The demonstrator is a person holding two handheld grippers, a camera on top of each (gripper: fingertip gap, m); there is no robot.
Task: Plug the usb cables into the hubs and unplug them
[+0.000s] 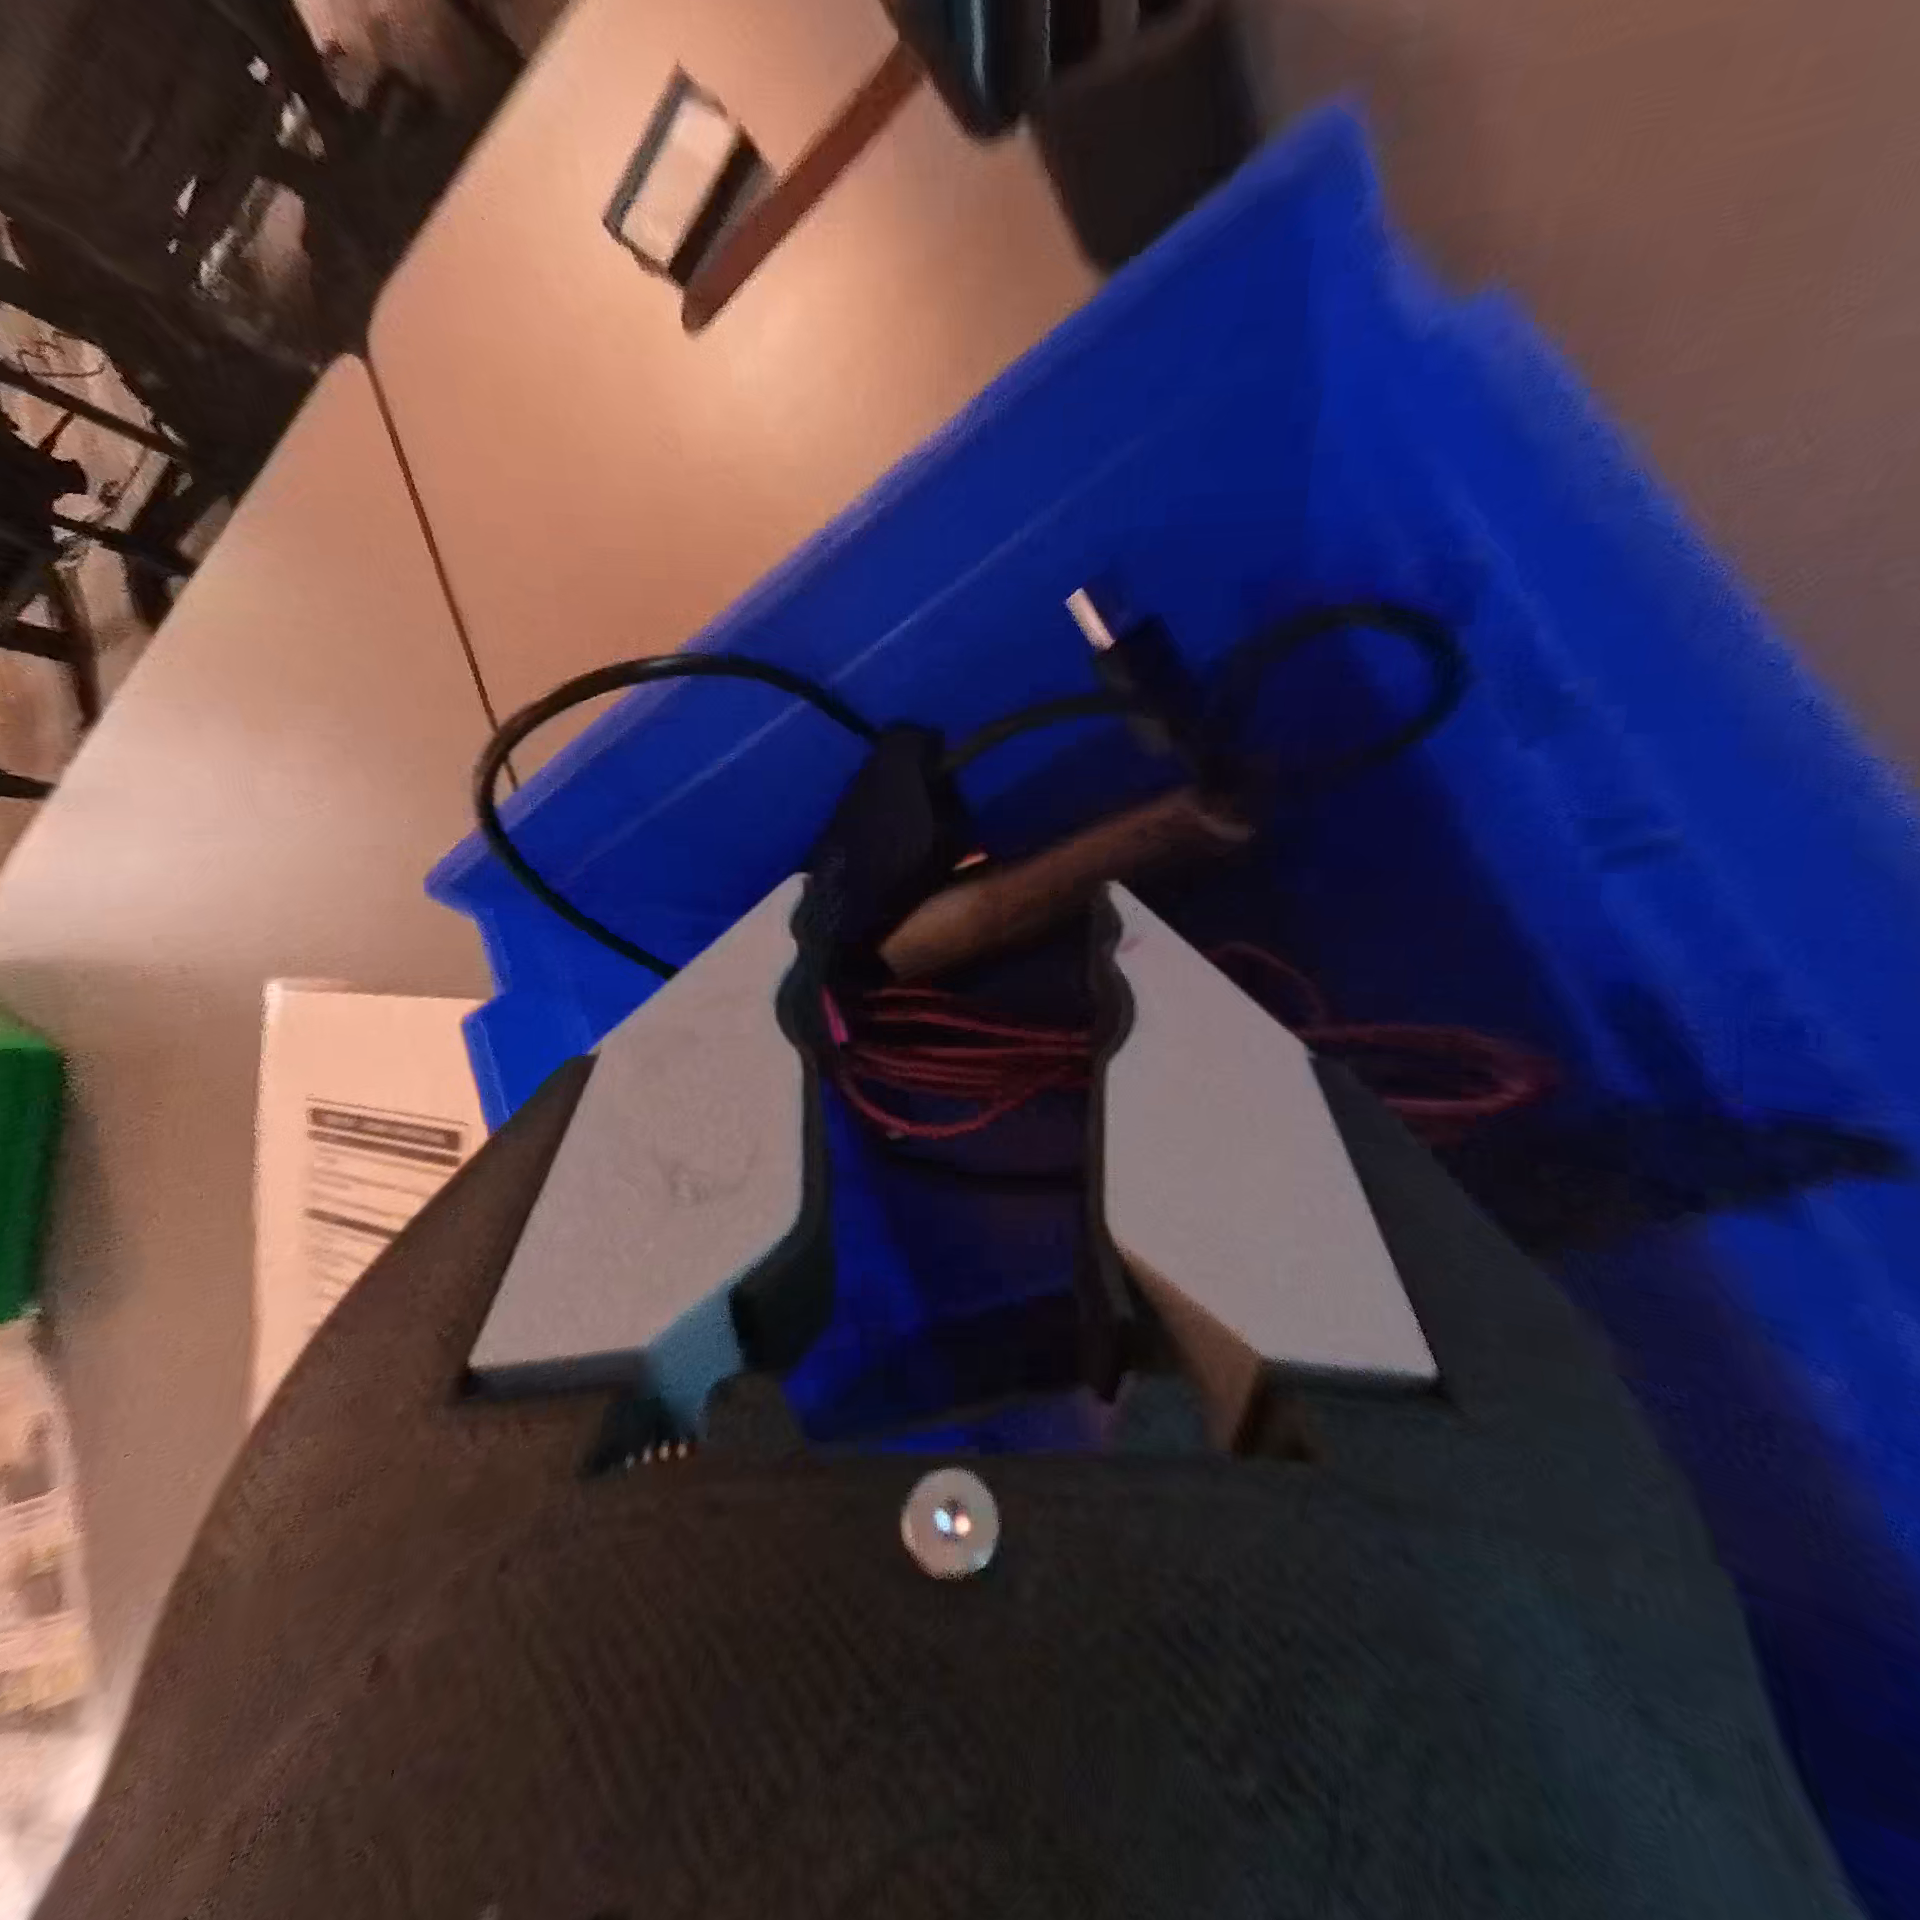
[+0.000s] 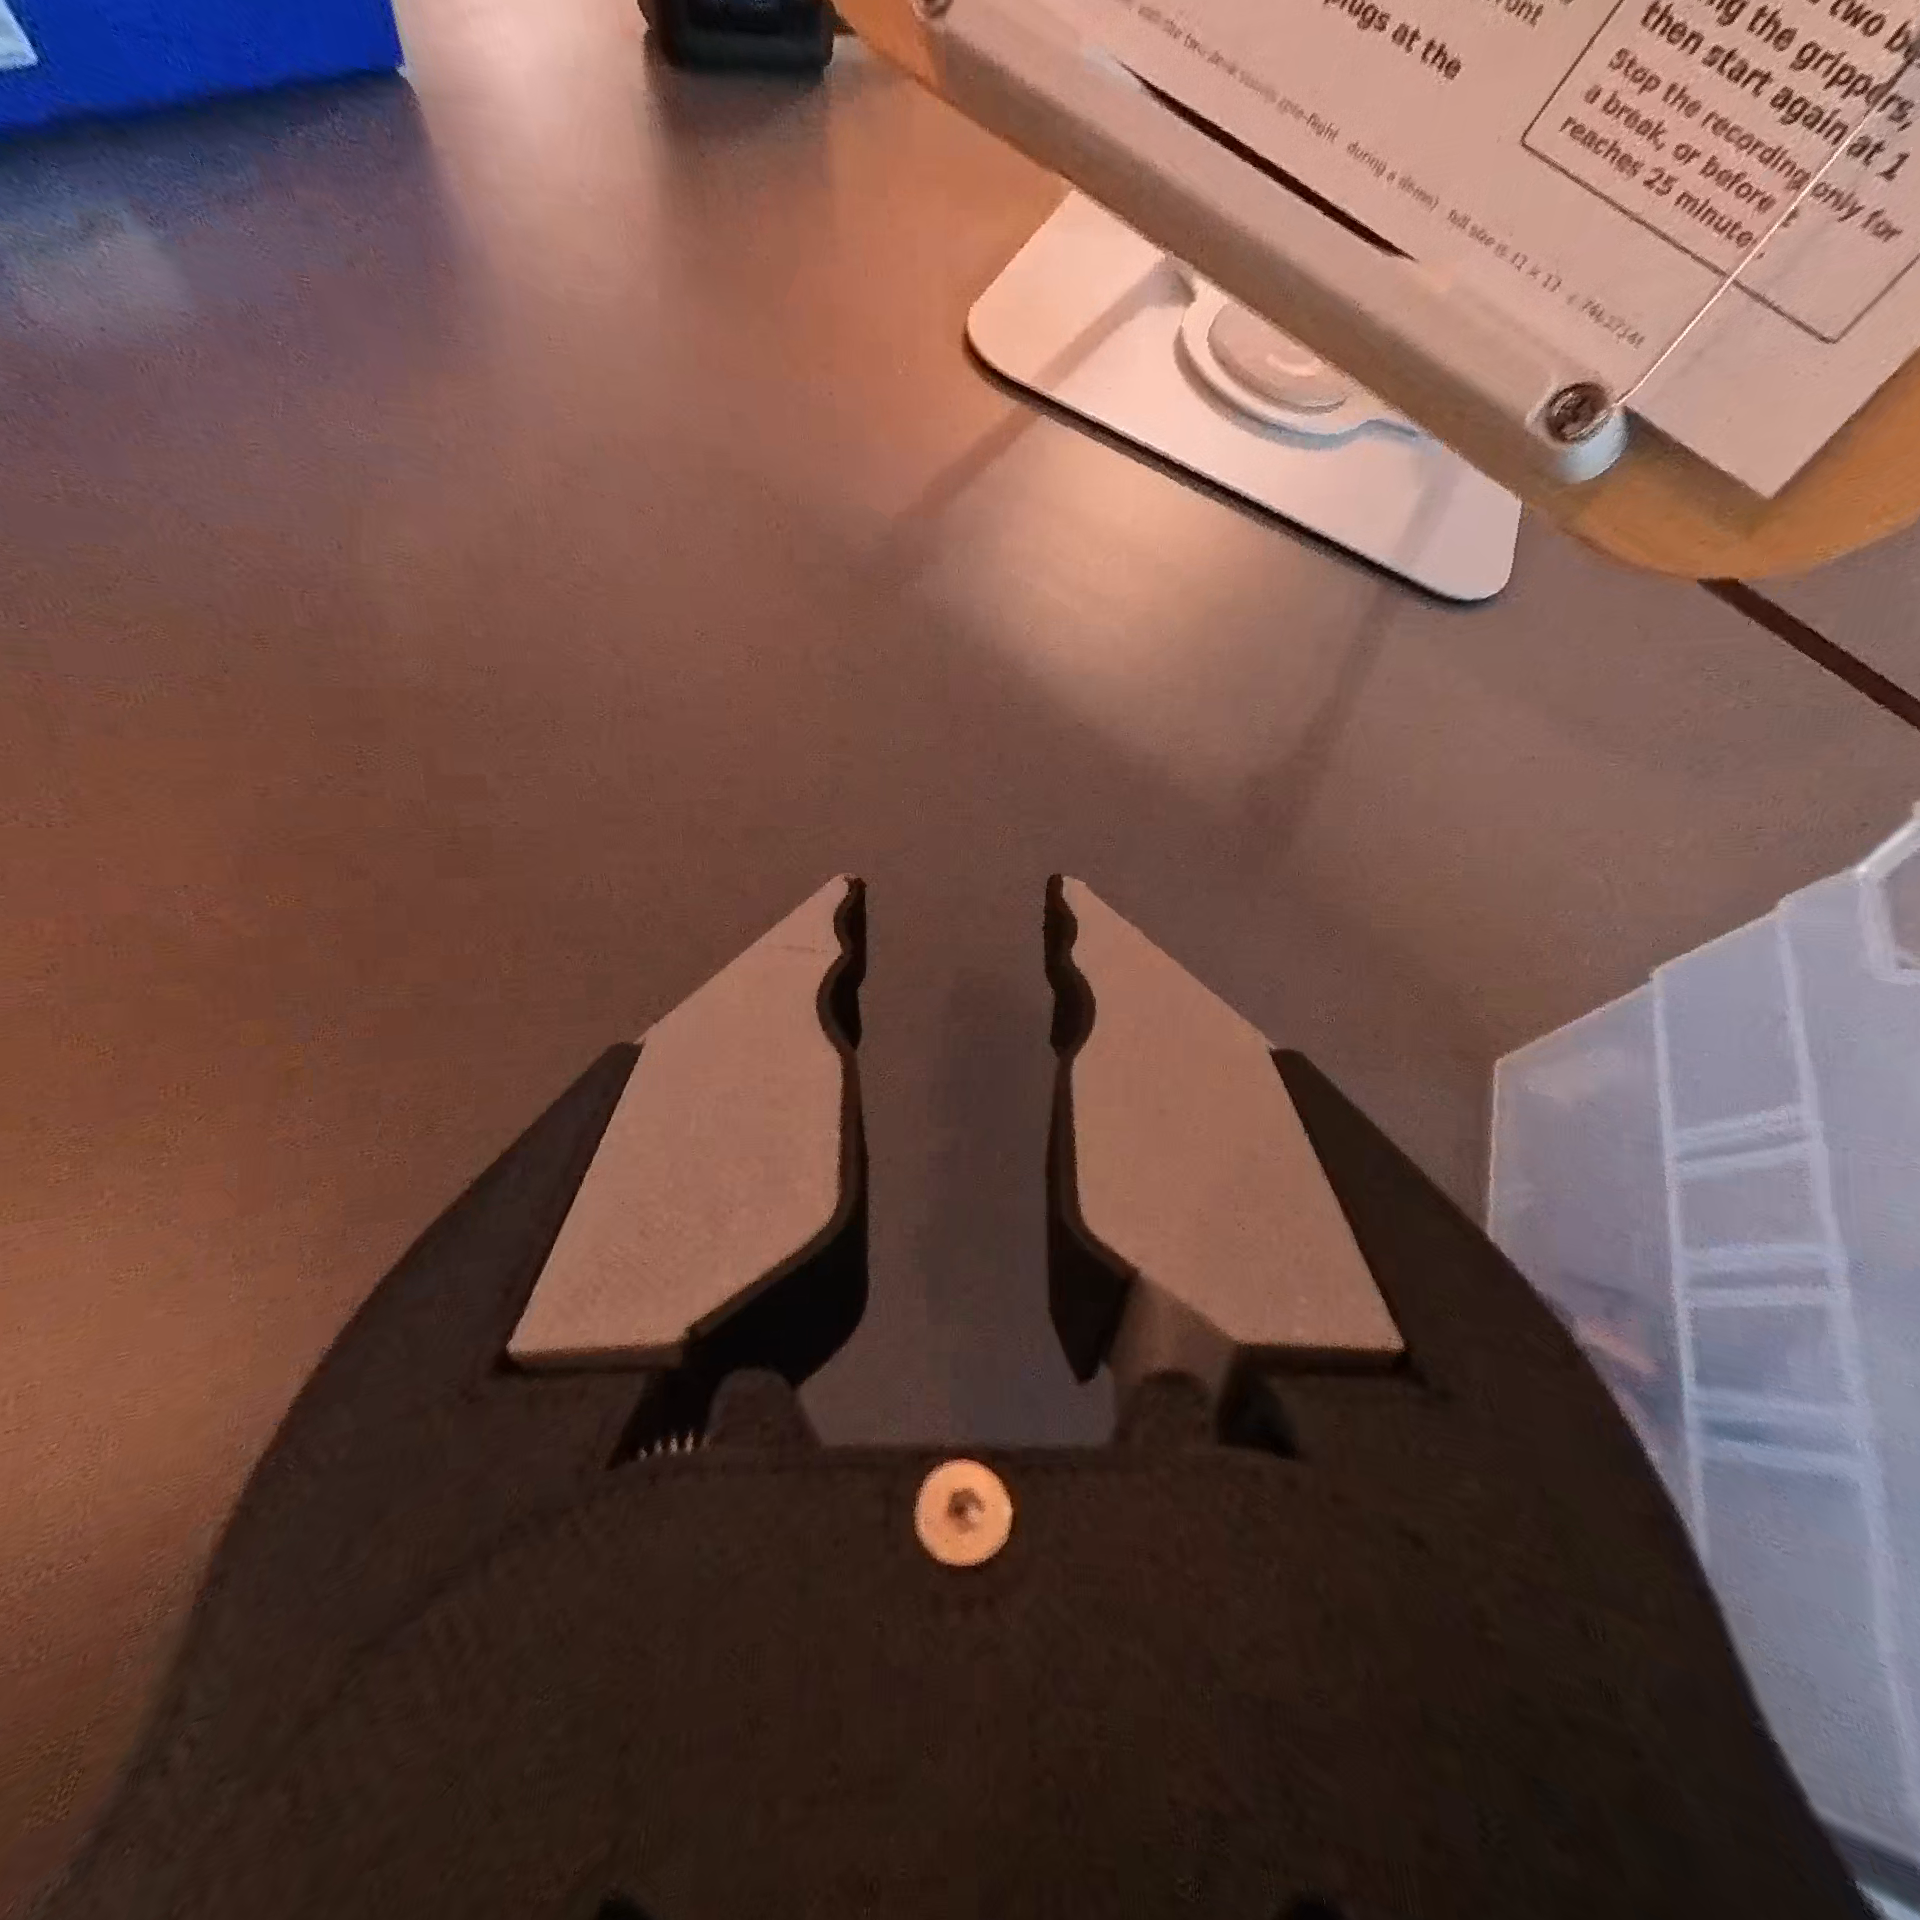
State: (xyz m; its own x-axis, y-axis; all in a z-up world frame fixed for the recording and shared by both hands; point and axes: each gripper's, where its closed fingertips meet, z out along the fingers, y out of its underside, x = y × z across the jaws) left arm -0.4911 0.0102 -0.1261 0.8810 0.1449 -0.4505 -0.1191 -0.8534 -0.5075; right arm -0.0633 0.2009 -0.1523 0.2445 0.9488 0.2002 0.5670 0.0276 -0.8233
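Printed sheet (image 2: 1558,156) above right gripper (image 2: 954,904)

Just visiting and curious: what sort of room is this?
Probably an office or lab workbench: a plain brown table, a blue storage bin holding cables, and a printed instruction sheet on a stand.

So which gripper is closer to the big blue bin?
Left. The left gripper is right over the blue bin, holding a cable bundle. The right gripper is over bare table, with the bin far off.

The brown table (image 2: 520,520) carries a blue bin (image 1: 1351,468), white stand base (image 2: 1299,488) and clear plastic box (image 2: 1714,1299).
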